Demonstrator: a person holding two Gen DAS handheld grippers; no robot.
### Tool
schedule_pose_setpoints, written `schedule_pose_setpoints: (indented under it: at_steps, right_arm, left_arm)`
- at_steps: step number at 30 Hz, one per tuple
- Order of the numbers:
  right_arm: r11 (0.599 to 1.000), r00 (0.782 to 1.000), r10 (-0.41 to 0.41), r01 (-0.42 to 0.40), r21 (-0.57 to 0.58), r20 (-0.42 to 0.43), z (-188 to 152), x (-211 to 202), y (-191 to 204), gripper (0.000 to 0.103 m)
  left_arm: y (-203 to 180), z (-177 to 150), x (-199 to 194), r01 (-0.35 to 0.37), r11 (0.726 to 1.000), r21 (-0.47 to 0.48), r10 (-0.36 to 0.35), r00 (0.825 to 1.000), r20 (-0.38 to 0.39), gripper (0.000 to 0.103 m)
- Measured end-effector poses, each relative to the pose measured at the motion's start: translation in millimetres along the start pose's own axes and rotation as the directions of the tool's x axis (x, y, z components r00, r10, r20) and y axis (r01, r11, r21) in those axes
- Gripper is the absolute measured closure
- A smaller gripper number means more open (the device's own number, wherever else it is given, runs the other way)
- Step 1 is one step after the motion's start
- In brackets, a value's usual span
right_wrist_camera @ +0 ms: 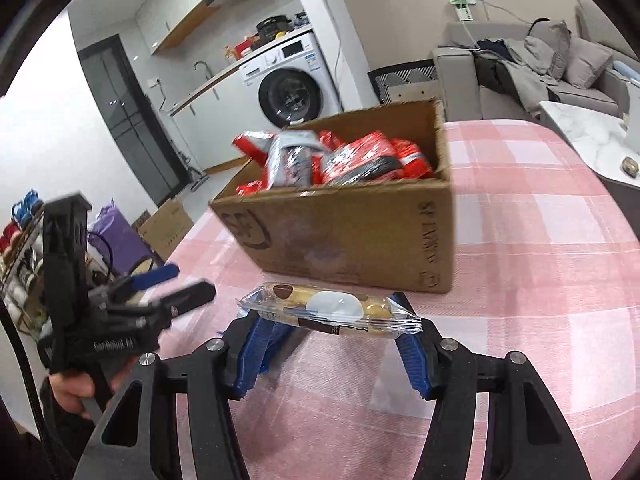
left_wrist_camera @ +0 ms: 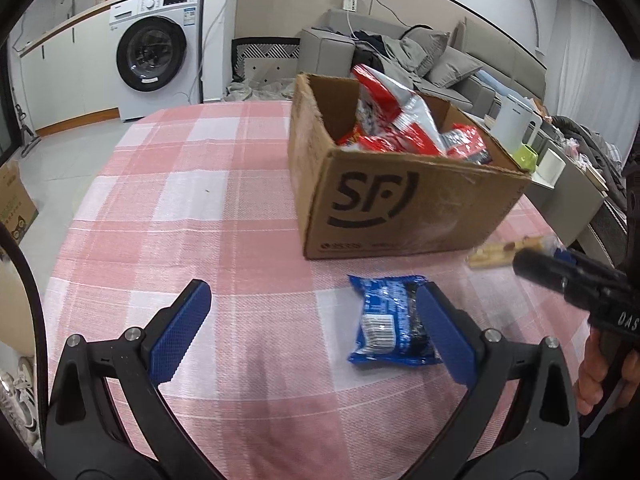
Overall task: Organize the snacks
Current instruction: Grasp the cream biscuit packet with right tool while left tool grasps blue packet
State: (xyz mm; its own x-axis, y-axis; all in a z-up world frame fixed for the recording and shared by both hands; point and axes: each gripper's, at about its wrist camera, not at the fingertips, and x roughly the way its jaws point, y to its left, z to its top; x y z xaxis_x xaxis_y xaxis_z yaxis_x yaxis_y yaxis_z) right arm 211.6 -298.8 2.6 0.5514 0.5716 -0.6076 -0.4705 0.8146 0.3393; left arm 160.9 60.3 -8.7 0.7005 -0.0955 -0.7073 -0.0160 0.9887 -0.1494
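Note:
A cardboard box (left_wrist_camera: pixel 400 208) (right_wrist_camera: pixel 340 240) stands on the pink checked tablecloth (left_wrist_camera: pixel 180 200), holding several red and silver snack packs (left_wrist_camera: pixel 384 120) (right_wrist_camera: pixel 360 160). A blue snack pack (left_wrist_camera: pixel 384 320) lies flat on the cloth in front of the box. My left gripper (left_wrist_camera: pixel 314 292) (right_wrist_camera: pixel 190 280) hovers open over the cloth, its right finger (left_wrist_camera: pixel 440 332) overlapping the blue pack's edge. My right gripper (right_wrist_camera: pixel 330 324) (left_wrist_camera: pixel 524 258) is shut on a clear-wrapped yellow biscuit pack (right_wrist_camera: pixel 332 312) (left_wrist_camera: pixel 500 254), held crosswise above the cloth just in front of the box.
A person's hand (left_wrist_camera: pixel 596 376) grips the right tool's handle. Beyond the table stand a washing machine (left_wrist_camera: pixel 160 52), a grey sofa with clothes (left_wrist_camera: pixel 400 48), and a side table with a white jug (left_wrist_camera: pixel 516 120) and green cup (left_wrist_camera: pixel 526 158). Another cardboard box (right_wrist_camera: pixel 164 224) sits on the floor.

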Motion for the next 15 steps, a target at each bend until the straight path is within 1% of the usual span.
schedule_pose_setpoints:
  at_steps: [4,7,10,15]
  right_arm:
    - [1.0,1.0,-0.009,0.009,0.006,0.016,3.3,-8.5,-7.4,0.043]
    - [1.0,1.0,-0.01,0.01,0.017,0.021,4.7,-10.3,-9.3,0.043]
    - [1.0,1.0,-0.014,0.014,0.019,0.019,4.9,-11.3,-11.3,0.043]
    - [1.0,1.0,-0.011,0.011,0.029,0.017,6.6,-8.7,-11.3,0.043]
  left_arm:
    - [-17.4,-6.1,10.7,-0.002,1.0,0.014,0.002,0.999,-0.034,0.001]
    - [-31.9,-12.2,20.0,0.012,0.999,0.043,-0.009,0.998,-0.061,0.001]
    - [-44.4,-17.0,26.9,0.003,0.998,0.071,0.002,0.997,-0.075,0.001]
    - [-56.7,-21.8,36.3,0.011,0.996,0.084,-0.002,0.995,-0.097,0.002]
